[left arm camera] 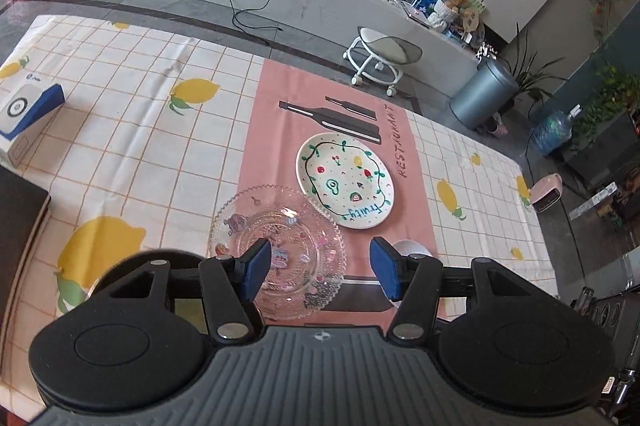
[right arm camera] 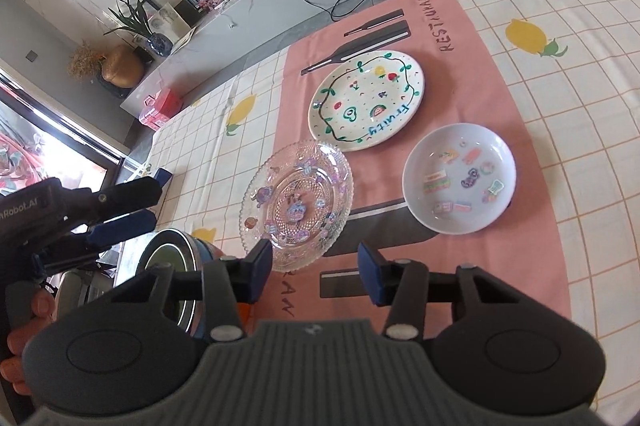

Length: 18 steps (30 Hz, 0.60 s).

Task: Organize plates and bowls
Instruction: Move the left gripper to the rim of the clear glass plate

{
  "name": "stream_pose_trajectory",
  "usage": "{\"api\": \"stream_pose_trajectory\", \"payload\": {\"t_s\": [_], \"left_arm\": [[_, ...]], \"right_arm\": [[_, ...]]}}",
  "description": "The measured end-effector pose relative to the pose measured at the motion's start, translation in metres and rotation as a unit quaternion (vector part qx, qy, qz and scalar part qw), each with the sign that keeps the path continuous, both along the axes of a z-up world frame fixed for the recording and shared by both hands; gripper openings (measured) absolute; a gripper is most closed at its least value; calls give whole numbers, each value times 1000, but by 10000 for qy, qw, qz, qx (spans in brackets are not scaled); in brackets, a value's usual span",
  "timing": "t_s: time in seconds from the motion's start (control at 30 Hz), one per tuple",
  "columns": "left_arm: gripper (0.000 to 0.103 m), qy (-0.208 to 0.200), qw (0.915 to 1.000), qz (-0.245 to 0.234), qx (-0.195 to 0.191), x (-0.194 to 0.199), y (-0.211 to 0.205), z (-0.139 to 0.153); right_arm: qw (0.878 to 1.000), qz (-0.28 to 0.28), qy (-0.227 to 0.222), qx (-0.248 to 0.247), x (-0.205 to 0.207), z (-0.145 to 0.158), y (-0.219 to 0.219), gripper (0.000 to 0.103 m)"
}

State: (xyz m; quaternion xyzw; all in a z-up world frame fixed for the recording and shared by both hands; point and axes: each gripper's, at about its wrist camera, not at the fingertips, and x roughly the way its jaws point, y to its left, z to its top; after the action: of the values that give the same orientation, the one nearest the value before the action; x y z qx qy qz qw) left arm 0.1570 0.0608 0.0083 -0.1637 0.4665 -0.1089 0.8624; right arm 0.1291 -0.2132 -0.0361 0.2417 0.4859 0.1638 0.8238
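Hovering over the near table edge, left gripper point(left arm camera: 318, 268) and right gripper point(right arm camera: 314, 272) both gaping, holding nothing. Lying beyond, 3 unstacked dishes awaiting sorting: glass plate point(right arm camera: 297, 196), lavender bowl point(right arm camera: 459, 177), farther "Fruity" plate point(right arm camera: 366, 99).

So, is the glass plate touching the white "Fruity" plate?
Cannot tell. In both wrist views the glass plate rim meets or overlaps the white plate edge; no gap or contact shows plainly.
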Motion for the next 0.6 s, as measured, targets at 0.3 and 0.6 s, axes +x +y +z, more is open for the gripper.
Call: {"api": "stream_pose_trajectory", "payload": {"t_s": [0.3, 0.6], "left_arm": [[65, 657, 9951, -652, 350, 57, 19, -15], [65, 1244, 9842, -1061, 685, 100, 29, -63]], "right_arm": [[9997, 141, 172, 73, 34, -23, 12, 39], [9990, 44, 421, 148, 63, -46, 19, 33]]}}
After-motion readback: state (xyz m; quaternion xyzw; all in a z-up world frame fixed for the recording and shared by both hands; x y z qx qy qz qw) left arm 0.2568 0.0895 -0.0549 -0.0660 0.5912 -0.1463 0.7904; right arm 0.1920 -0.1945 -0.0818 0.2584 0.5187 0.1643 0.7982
